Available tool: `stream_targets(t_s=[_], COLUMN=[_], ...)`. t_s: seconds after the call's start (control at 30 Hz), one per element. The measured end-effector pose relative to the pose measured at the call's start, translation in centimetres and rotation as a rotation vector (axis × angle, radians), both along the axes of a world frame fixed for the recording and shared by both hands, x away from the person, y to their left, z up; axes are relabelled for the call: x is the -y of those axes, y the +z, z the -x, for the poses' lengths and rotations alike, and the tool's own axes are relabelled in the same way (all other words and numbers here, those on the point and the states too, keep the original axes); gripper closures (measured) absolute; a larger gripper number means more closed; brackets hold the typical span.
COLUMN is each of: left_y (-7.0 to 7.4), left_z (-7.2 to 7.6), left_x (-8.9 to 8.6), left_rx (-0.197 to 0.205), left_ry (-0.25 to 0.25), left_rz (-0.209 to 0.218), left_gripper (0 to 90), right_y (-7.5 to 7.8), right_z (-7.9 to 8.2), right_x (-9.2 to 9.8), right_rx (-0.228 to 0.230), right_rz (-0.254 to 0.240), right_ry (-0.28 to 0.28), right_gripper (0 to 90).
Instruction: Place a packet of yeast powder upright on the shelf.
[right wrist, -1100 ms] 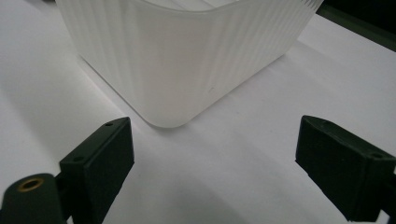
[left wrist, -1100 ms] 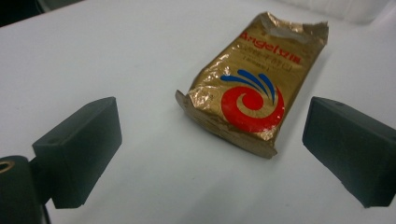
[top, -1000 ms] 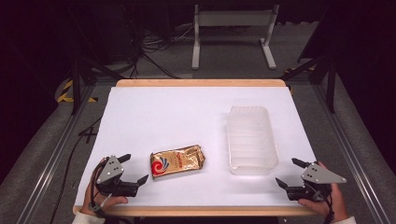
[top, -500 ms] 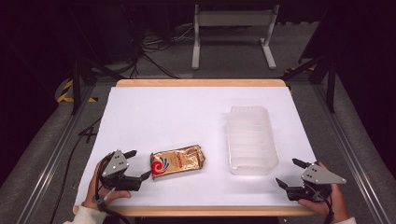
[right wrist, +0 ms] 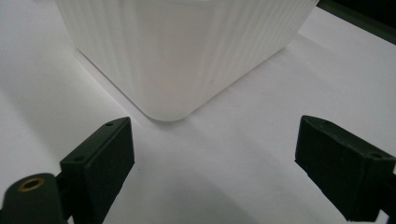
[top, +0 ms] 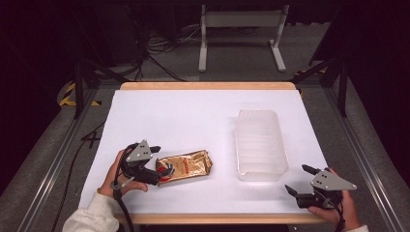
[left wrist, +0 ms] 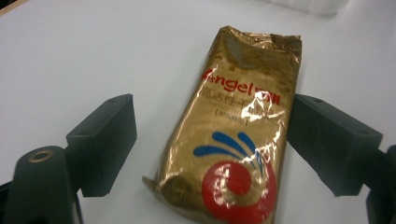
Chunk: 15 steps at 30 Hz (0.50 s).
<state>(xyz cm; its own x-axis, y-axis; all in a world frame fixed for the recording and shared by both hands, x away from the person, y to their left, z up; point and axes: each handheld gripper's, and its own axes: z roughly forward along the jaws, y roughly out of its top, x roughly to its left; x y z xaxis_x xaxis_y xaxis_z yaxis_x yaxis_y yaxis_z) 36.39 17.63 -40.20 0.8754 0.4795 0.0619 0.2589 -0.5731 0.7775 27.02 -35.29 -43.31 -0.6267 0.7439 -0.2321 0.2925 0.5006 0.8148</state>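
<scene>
A gold foil packet (top: pixel 186 166) with a red and blue logo lies flat on the white table (top: pixel 183 116), left of centre. My left gripper (top: pixel 157 165) is at the packet's left end with the logo end between its jaws. In the left gripper view the packet (left wrist: pixel 238 140) lies between the two black pads; the right pad (left wrist: pixel 334 142) is at its edge and the left pad (left wrist: pixel 100 140) stands apart from it. The jaws have just been closing a little and are still open. My right gripper (top: pixel 297 179) rests open near the front right edge, with nothing between its jaws.
A translucent white ribbed plastic tub (top: pixel 261 145) stands right of centre; its near corner (right wrist: pixel 187 51) is just ahead of my right gripper (right wrist: pixel 212 158). The wooden table edge (top: pixel 208 218) runs along the front. Dark floor, cables and a metal stand lie beyond the table.
My left gripper has moved right and forward from the table's front left, and its jaws now straddle the packet's logo end. The right gripper, packet and tub have not moved.
</scene>
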Motion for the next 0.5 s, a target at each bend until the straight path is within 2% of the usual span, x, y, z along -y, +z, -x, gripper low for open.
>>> stream_targets(t_s=[0.07,0.2,0.27,0.37,0.5], left_y=[0.4,0.8,0.8,0.4,-0.1], left_z=[-0.8,-2.1,-2.6,-3.4,-4.3], left_x=[0.9,3.4,4.7,6.6,8.3], left_rx=[-0.012,-0.026,-0.034,-0.054,-0.072], left_ry=[-0.02,-0.069,-0.116,-0.151,-0.172], left_rz=[0.003,-0.033,-0.072,-0.118,-0.161], left_gripper=[18.3,20.4,21.4,21.4,21.8], right_y=[0.0,0.0,-0.1,-0.1,-0.1], right_z=[0.0,0.0,0.0,0.0,0.1], right_x=[0.0,0.0,0.1,0.1,0.2], right_rx=[-0.001,-0.004,-0.005,-0.006,-0.011], right_rz=[0.001,0.0,0.001,0.002,0.002], right_ry=[0.002,-0.001,0.001,0.002,0.002], right_gripper=[12.4,12.4,12.4,12.4,12.4])
